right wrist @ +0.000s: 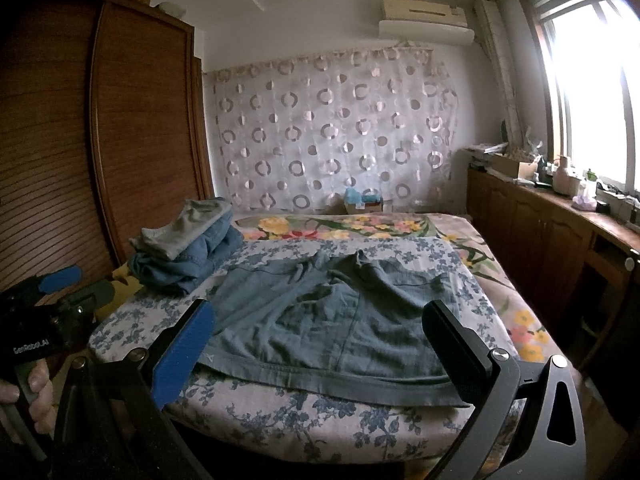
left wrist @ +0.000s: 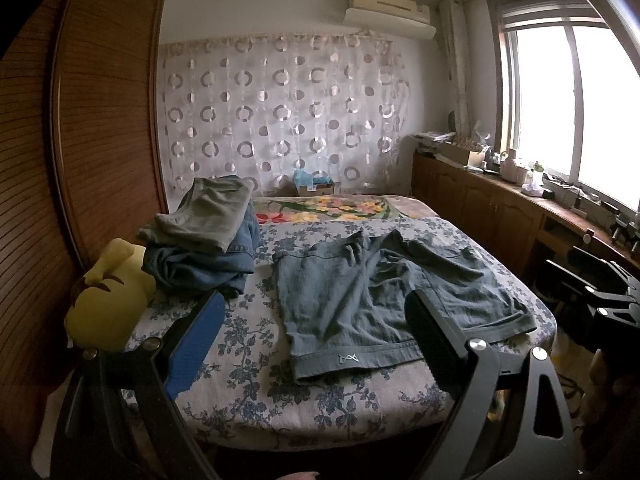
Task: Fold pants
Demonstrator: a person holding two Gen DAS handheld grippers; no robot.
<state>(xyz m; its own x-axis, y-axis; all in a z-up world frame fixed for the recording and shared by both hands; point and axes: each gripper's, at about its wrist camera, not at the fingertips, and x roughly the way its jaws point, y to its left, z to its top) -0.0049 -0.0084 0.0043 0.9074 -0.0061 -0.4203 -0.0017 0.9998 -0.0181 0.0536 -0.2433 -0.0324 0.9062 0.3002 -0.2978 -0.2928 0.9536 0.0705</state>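
Lying spread and rumpled on the near part of a bed [left wrist: 224, 360], grey-blue pants [left wrist: 384, 292] face the viewer with their hems closest and the waist farther back. One hem carries a small white logo [left wrist: 347, 358]. The legs lie side by side, creased where they meet. The bed is covered by a pale sheet printed with blue flowers.

The left gripper [left wrist: 316, 344] hovers at the bed's near edge, its jaws wide apart and empty; one finger has a blue pad [left wrist: 196, 348], the other is black. The near hem shows between them. The right gripper [right wrist: 320, 344] is likewise spread wide and holds nothing, framing the pants from the other side. In the right wrist view, a hand [right wrist: 30, 396] grasps the left gripper's handle at the far left.

Behind the pants to the left sits a pile of folded clothes [left wrist: 204, 236], grey on top of denim. Just beside it lies a yellow plush toy [left wrist: 108, 300]. A bright floral blanket [left wrist: 328, 208] crosses the bed's far end. A wooden wardrobe [left wrist: 104, 120] stands to the left, a circle-patterned curtain [left wrist: 280, 112] hangs behind, and a window [left wrist: 560, 100] above low cabinets [left wrist: 480, 204] lies to the right.
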